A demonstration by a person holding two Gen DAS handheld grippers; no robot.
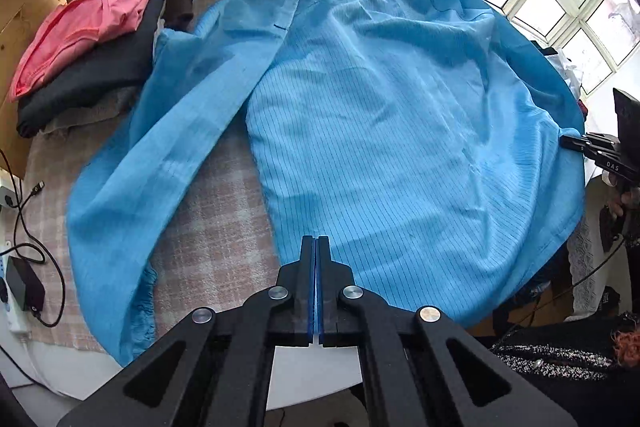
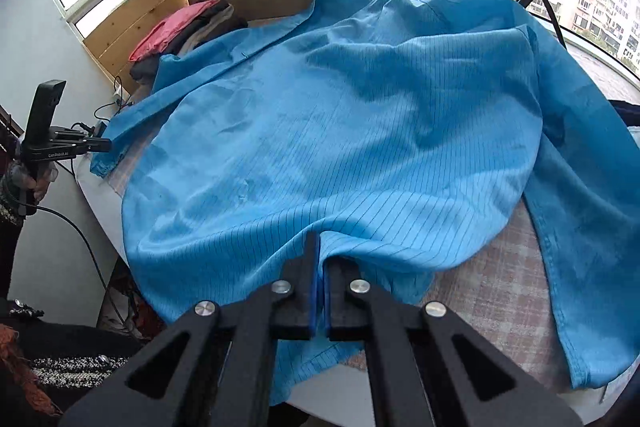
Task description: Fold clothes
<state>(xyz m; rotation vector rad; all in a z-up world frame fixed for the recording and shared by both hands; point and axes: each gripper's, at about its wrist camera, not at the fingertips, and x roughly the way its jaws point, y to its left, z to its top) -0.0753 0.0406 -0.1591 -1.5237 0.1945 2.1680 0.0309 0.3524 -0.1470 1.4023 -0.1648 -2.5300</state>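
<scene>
With both tongs pinching hem of blue coat (image 1: pixel 380 131), step in hand looks like first fold. Left tongs (image 1: pixel 316 251) shut on hem; right tongs (image 2: pixel 322 259) shut on hem too. Next move likely calls for carrying hem toward collar, evenly. Coat spread over checked worktop (image 1: pixel 208 227), thin, pinstriped, wrinkled; folded pile (image 1: pixel 92 39) beside its left sleeve.

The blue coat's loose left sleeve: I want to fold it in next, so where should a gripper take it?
Grip the sleeve near its gathered cuff, coming from the table's near edge. It lies flat beside the body, cuff nearest and unobstructed.
</scene>
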